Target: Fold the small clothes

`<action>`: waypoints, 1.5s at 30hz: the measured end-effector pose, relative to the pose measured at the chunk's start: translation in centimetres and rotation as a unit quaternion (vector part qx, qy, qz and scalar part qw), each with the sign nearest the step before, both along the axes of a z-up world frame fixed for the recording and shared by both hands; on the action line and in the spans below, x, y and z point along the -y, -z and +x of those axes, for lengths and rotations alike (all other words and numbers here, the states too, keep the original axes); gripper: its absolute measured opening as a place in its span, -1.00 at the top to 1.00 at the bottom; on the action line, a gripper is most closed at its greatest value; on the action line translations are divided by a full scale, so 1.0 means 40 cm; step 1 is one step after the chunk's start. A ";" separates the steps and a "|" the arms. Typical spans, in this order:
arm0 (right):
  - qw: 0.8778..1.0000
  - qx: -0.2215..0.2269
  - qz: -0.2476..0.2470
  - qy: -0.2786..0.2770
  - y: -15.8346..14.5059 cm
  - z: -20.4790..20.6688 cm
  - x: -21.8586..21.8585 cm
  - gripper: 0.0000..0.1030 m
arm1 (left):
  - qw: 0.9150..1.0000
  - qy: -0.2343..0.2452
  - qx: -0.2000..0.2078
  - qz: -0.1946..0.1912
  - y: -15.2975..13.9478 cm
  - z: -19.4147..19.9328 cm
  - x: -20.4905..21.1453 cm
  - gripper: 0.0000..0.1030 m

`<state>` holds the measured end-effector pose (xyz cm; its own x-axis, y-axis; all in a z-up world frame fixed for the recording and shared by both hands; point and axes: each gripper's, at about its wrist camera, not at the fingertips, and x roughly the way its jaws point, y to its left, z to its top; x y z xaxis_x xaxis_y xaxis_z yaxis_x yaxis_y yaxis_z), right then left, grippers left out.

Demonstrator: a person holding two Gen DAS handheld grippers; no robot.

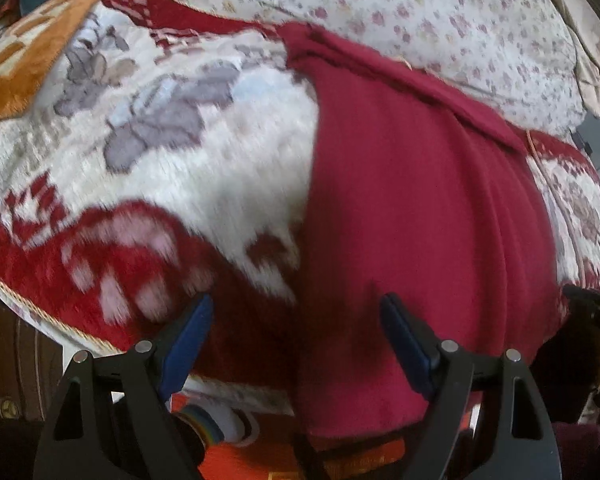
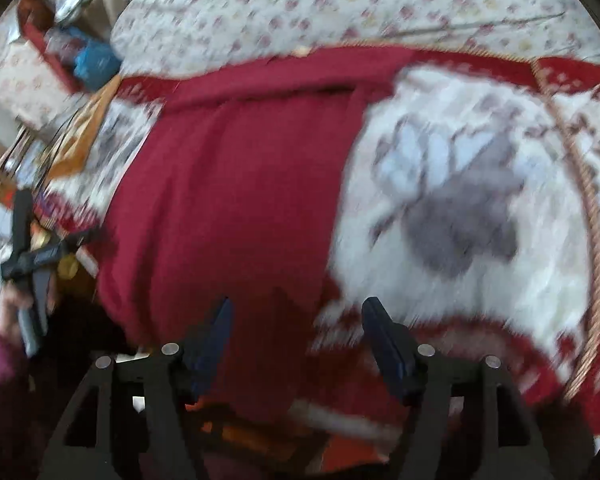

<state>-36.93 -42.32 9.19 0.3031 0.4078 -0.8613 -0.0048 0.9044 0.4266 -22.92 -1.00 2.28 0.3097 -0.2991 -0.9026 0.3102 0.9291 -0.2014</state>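
Note:
A dark red garment (image 1: 420, 208) lies spread flat on a red and white patterned blanket (image 1: 204, 168), with its near edge hanging over the blanket's front edge. It also shows in the right wrist view (image 2: 236, 200). My left gripper (image 1: 296, 312) is open and empty over the garment's near left edge. My right gripper (image 2: 296, 316) is open and empty over the garment's near right edge. The left gripper also shows at the left of the right wrist view (image 2: 32, 256), held in a hand. Both views are blurred.
A floral sheet (image 1: 380, 12) covers the bed behind the blanket. An orange patterned cushion (image 1: 32, 56) lies at the far left. A blue bag (image 2: 94, 62) and clutter sit on a shelf at the left. A gold cord (image 2: 592, 216) trims the blanket's edge.

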 end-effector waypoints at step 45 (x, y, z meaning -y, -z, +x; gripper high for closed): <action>0.994 0.014 0.101 -0.047 0.055 -0.057 -0.114 0.10 | 0.995 0.074 -0.061 -0.020 0.039 -0.099 0.037 -0.20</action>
